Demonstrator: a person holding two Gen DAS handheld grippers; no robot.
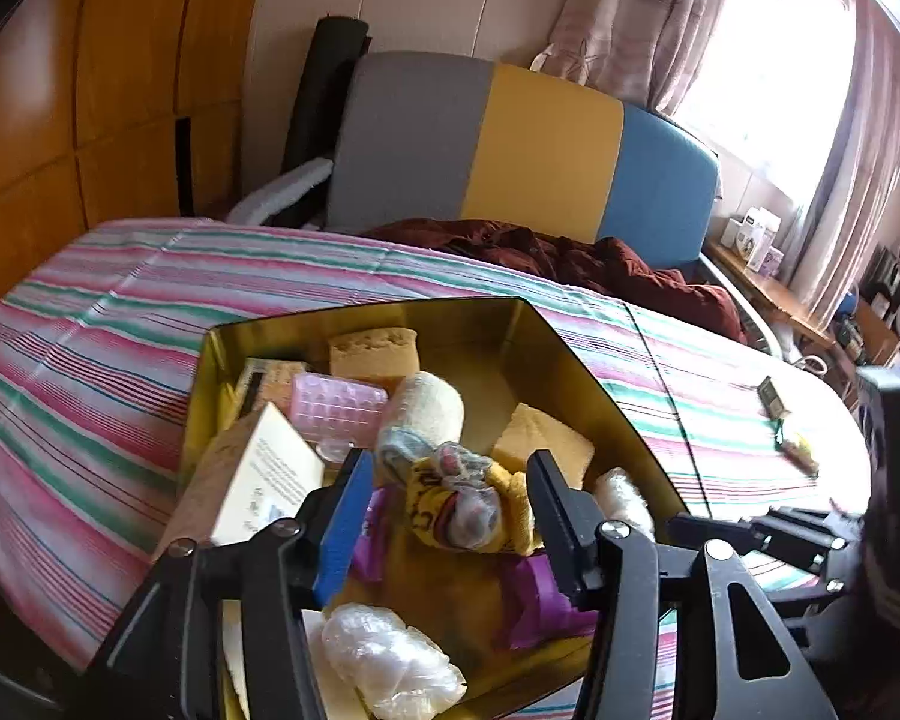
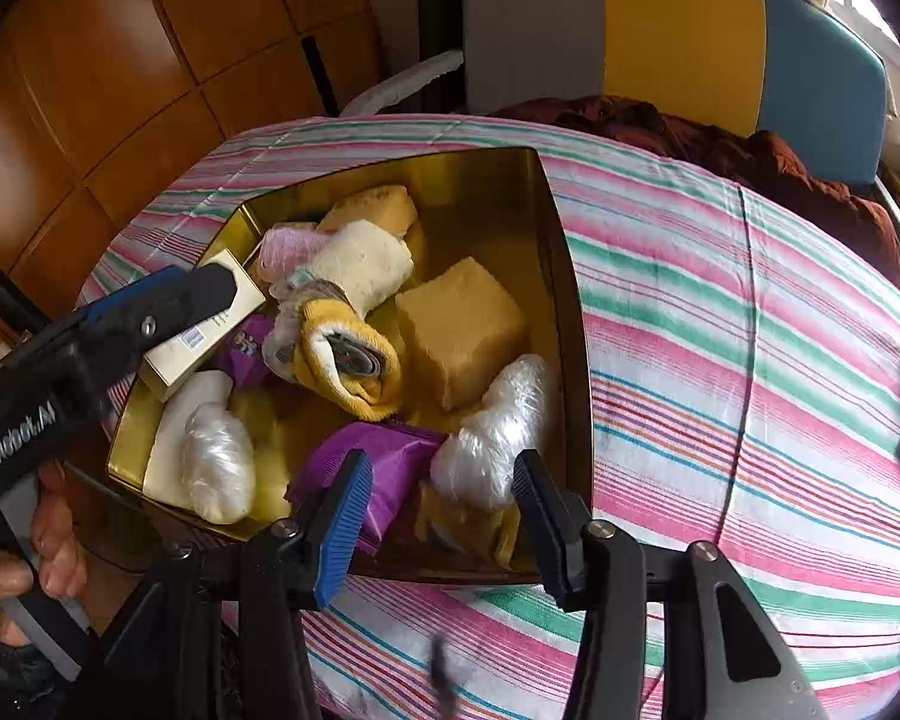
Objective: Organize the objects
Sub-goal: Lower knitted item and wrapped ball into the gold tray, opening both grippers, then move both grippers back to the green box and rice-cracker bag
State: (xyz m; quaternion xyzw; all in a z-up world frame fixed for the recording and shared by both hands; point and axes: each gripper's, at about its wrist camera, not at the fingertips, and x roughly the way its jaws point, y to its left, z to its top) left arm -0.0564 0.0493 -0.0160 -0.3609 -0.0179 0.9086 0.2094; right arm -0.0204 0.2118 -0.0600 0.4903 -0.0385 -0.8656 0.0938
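left wrist view, nearest first: the left gripper (image 1: 447,501) hangs over the gold tin (image 1: 576,354) with its jaws wide apart, and the yellow sock bundle (image 1: 468,504) lies right between them, its long axis running roughly across the gap; whether a pad touches it, i cannot tell, and nothing is gripped. the right gripper (image 2: 444,483) sits at the tin's near rim, jaws also wide and empty, with a purple packet (image 2: 384,468) and a clear plastic-wrapped bundle (image 2: 498,426) just ahead of them. by my reading the left hand is the nearer one to the sock, which lies mid-tin. farther in are a yellow sponge (image 2: 459,339), a cream rolled cloth (image 2: 366,264) and a pink case (image 1: 336,408). beyond, on the striped bed (image 2: 720,330), small loose items (image 1: 795,441) lie far right, well apart from the tin.
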